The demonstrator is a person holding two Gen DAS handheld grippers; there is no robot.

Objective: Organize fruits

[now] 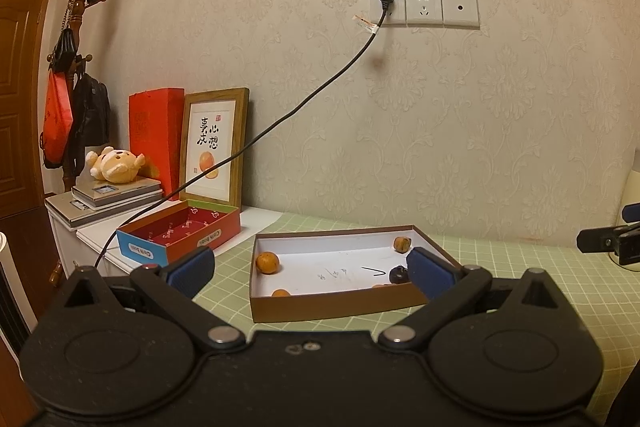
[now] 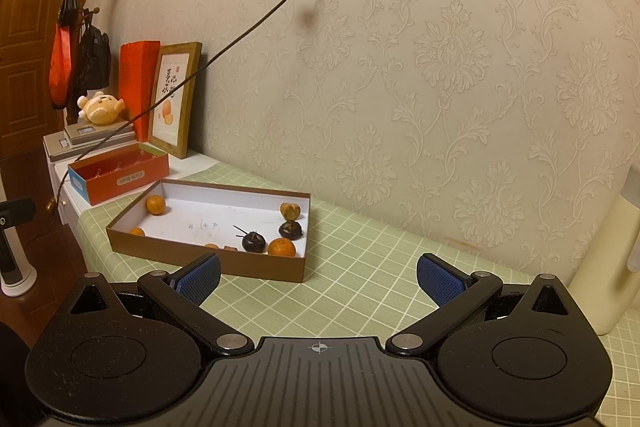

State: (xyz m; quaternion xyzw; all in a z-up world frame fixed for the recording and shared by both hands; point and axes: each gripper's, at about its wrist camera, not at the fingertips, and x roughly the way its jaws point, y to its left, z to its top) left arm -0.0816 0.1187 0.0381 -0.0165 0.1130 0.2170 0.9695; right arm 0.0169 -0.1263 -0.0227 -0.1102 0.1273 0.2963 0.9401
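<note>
A shallow brown tray (image 2: 208, 259) with a white floor sits on the green checked table (image 2: 380, 267), and the fruits lie scattered inside it: an orange (image 2: 155, 205) near the far left corner, a second orange (image 2: 281, 247) against the near wall, another small orange (image 2: 137, 231) by the left wall, two dark round fruits (image 2: 253, 242) (image 2: 290, 229) close to each other near the right end, and a brownish, partly peeled fruit (image 2: 290, 211) in the far right corner. Two more small pieces against the near wall are too hidden to identify. The left gripper (image 1: 310, 269) hovers just in front of the tray's near wall, its jaws spread wide with nothing between the blue pads (image 1: 430, 277). The right gripper (image 2: 318, 279) hangs over bare table to the right of the tray, jaws likewise wide apart and holding nothing. Beyond the tray's left end stands an empty red and blue box (image 2: 120, 177), and behind that a framed picture (image 2: 174, 99) leans on the wallpapered wall, beside a plush bear (image 2: 100, 109) on stacked books
</note>
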